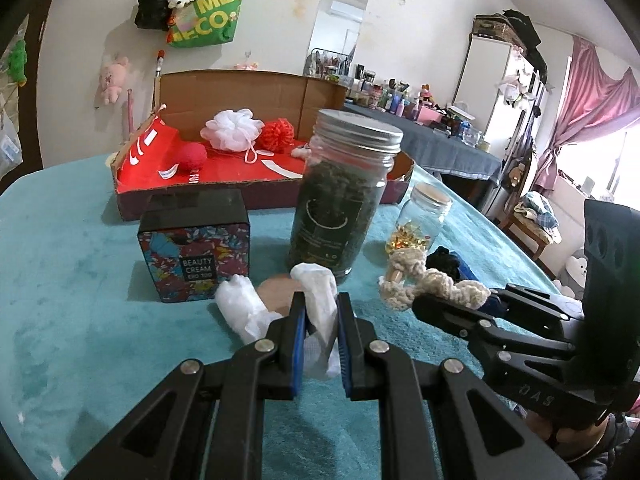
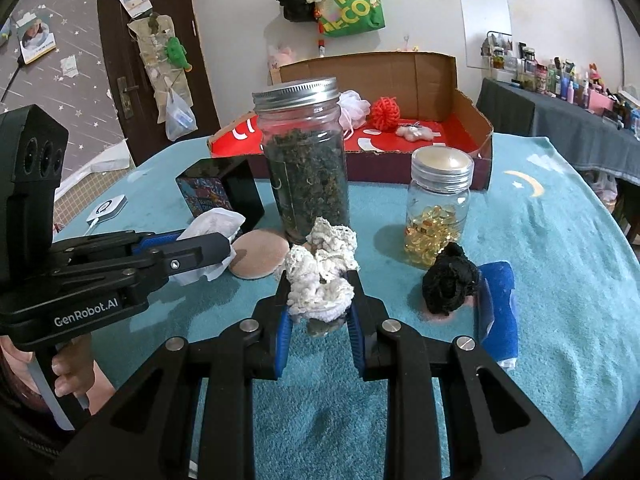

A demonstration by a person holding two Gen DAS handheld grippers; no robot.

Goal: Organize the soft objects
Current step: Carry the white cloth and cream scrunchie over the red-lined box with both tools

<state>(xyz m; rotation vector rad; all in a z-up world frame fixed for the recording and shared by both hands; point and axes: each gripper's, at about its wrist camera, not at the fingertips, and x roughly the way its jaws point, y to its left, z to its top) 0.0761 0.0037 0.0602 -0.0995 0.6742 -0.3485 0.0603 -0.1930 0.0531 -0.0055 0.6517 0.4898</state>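
My left tool [image 1: 322, 312] pinches a white cloth [image 1: 318, 300] near the desk's [image 1: 80, 280] front edge; my right tool [image 2: 320, 292] clamps a cream crocheted piece [image 2: 322, 276] just beside it. Teal plush covers the desk. Beyond stand a tan pad [image 2: 260, 254], a black scrunchie [image 2: 450, 280], a blue cloth [image 2: 500, 304], a tea jar [image 2: 304, 160], a capsule jar [image 2: 438, 208] and a cream box [image 1: 196, 240]. The cardboard tray [image 2: 472, 120] at the far edge holds red and white poufs. The desk's right edge lies bare; a cluttered counter [image 2: 568, 120] lines the wall.

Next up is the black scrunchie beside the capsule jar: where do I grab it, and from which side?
Grip the black scrunchie across its bunched middle, coming from above and the near side. It lies in a loose heap on the blanket, with the capsule jar close behind and the blue cloth against its right.
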